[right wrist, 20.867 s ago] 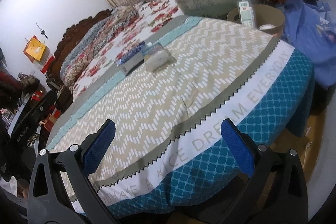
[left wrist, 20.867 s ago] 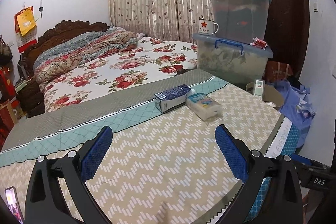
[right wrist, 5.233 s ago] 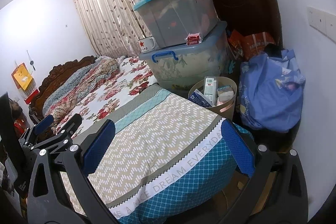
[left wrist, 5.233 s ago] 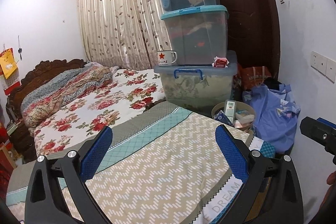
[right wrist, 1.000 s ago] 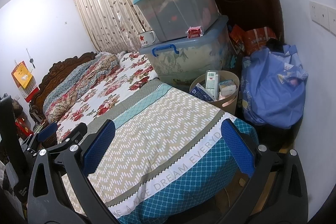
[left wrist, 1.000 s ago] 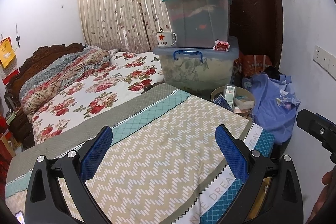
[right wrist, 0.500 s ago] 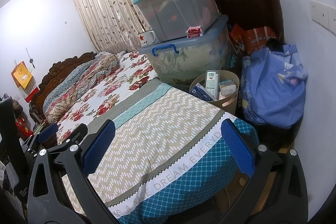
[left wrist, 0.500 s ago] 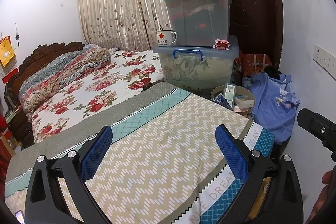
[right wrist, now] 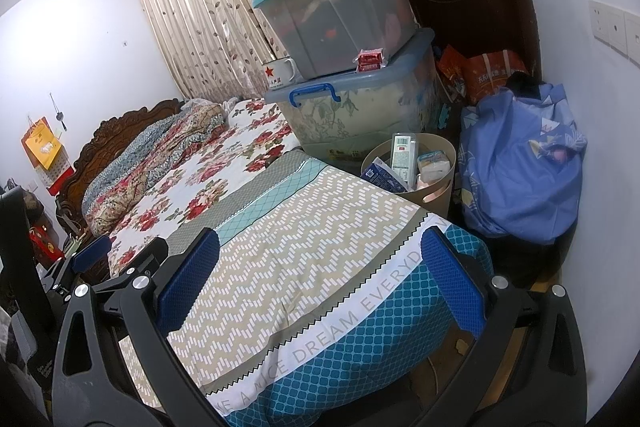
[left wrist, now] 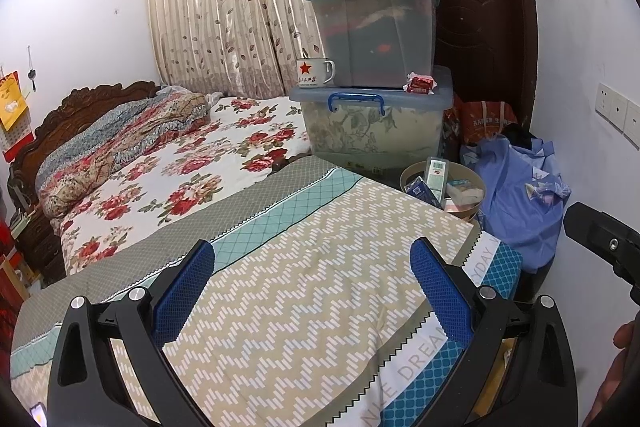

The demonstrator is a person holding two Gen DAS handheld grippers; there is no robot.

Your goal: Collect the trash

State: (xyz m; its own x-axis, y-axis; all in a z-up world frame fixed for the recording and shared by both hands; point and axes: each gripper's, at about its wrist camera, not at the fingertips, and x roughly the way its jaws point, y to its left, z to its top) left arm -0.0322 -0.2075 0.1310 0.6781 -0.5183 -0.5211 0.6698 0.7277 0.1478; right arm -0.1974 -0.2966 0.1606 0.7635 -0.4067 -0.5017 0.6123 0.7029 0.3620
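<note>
Now both your grippers, left gripper (left wrist: pixel 312 291) and right gripper (right wrist: pixel 320 279), hang wide open and empty over the bed's (left wrist: pixel 304 291) foot corner. The trash sits in the round bin (right wrist: pixel 434 197) just beyond it: a blue carton (right wrist: pixel 380 175), a tissue pack (right wrist: pixel 434 163). Light, crushable stuff, probably; pinch across the flat faces.

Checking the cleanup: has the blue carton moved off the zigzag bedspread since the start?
Yes. The blue carton now stands inside the round bin beside the bottom storage box, no longer lying on the zigzag bedspread.
</note>
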